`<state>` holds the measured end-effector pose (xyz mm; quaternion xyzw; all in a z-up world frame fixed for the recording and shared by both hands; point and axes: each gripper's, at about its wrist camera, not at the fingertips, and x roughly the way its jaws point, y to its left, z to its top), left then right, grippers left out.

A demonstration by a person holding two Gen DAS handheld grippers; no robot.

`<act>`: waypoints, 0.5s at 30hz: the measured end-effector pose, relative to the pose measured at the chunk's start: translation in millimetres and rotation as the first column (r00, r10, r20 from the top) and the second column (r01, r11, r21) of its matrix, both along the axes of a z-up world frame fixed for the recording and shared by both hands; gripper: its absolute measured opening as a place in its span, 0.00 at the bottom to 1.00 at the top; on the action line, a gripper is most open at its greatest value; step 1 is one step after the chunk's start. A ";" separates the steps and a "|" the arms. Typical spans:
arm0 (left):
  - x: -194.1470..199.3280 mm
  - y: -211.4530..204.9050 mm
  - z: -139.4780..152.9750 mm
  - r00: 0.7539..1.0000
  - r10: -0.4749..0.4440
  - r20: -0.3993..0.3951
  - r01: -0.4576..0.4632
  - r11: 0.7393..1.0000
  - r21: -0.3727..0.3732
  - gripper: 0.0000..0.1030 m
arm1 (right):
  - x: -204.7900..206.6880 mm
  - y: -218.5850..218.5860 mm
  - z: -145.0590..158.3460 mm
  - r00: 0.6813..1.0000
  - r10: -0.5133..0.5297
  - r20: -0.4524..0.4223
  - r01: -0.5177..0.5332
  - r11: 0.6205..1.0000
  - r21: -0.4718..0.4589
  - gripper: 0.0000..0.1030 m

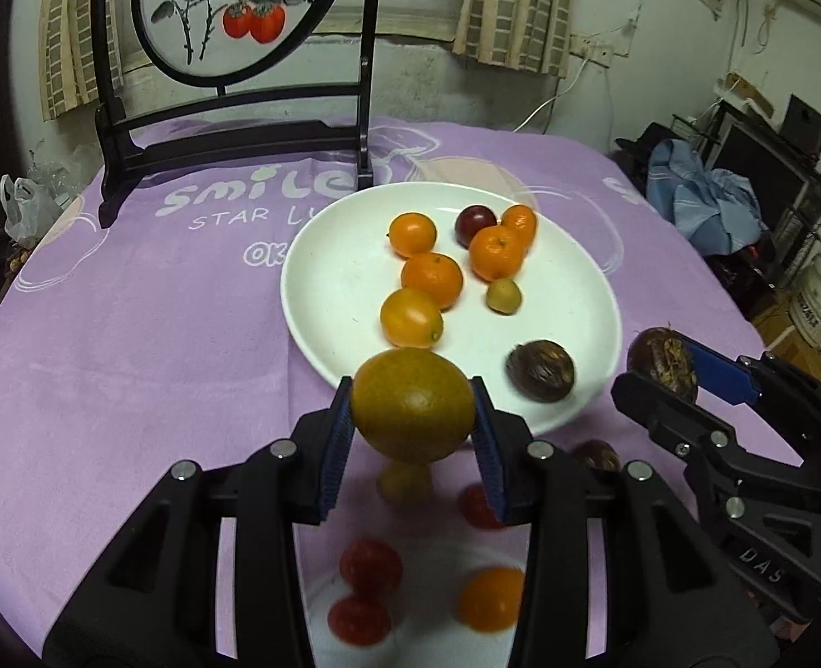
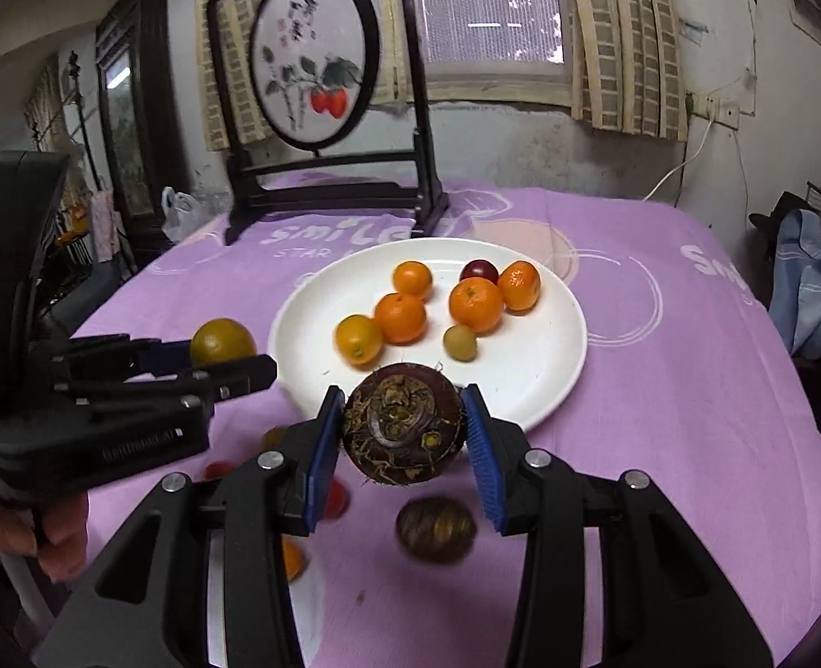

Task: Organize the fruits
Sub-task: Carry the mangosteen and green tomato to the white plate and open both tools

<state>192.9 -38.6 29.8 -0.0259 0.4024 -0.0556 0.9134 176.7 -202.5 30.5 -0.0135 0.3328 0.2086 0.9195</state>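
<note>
My left gripper point(image 1: 413, 414) is shut on a yellow-green citrus fruit point(image 1: 413, 401), held above the purple cloth just short of the white plate point(image 1: 327, 289). The plate carries several oranges point(image 1: 431, 279), a dark red plum point(image 1: 474, 222), a small green fruit point(image 1: 503, 296) and a brown rough fruit point(image 1: 541, 370). In the right wrist view my right gripper point(image 2: 404, 434) is shut on a dark brown fruit point(image 2: 403, 426) with a fibrous base, in front of the plate's near rim point(image 2: 532, 384). Each gripper shows in the other's view: right gripper point(image 1: 660, 367), left gripper point(image 2: 224, 359).
Beneath the grippers lie blurred loose fruits: red ones point(image 1: 370, 565), an orange point(image 1: 491, 598) and a brown one point(image 2: 435, 529). A dark wooden stand with a round painted screen point(image 1: 232, 5) stands at the table's far side. A hand point(image 2: 59, 545) holds the left gripper. Clutter lies off the right edge.
</note>
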 end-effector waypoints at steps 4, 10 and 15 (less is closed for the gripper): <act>21.8 -2.2 -10.7 1.000 0.012 -0.020 -0.012 1.000 0.010 0.40 | 26.8 2.1 -15.9 0.999 -0.021 -0.031 0.020 1.000 -0.018 0.42; 43.2 2.6 -21.7 0.998 0.050 -0.048 -0.051 0.999 -0.009 0.44 | 57.4 -0.3 -35.1 0.995 -0.064 -0.083 0.061 0.998 -0.033 0.46; 36.6 11.3 -7.5 0.997 0.079 0.008 -0.078 0.996 -0.032 0.64 | 53.6 -8.0 -30.5 0.995 -0.081 -0.063 0.080 0.997 -0.017 0.63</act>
